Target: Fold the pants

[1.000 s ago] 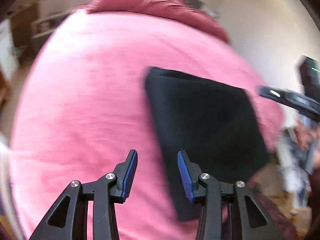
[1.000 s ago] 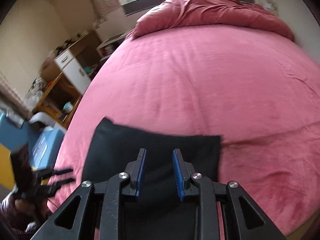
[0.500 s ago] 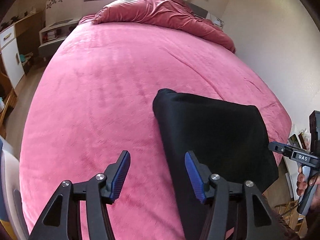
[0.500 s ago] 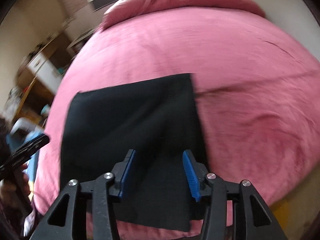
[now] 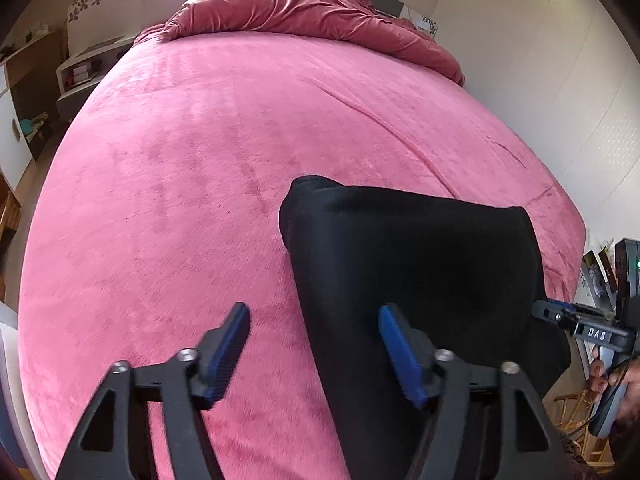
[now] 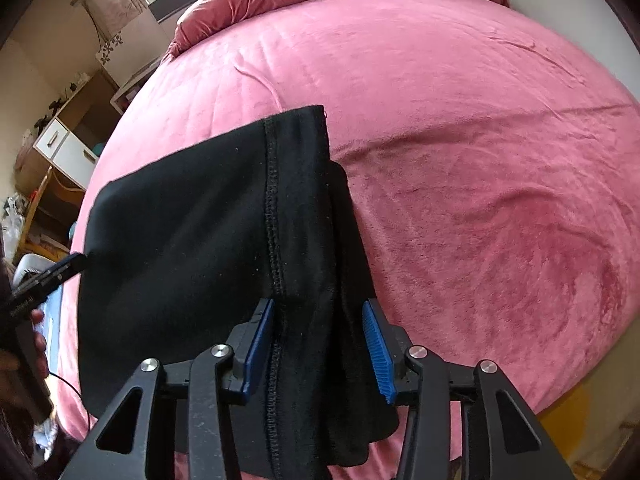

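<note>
pants (image 6: 208,232) fold between closing right gripper (image 6: 318,344) fingers

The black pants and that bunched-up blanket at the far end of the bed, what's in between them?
Only bare pink bed cover lies between the black pants and the blanket, seen in both wrist views.

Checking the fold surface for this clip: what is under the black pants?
The pants lie folded on the pink blanket that covers the bed; pink shows all around them. Whatever lies directly beneath the fabric is covered.
</note>
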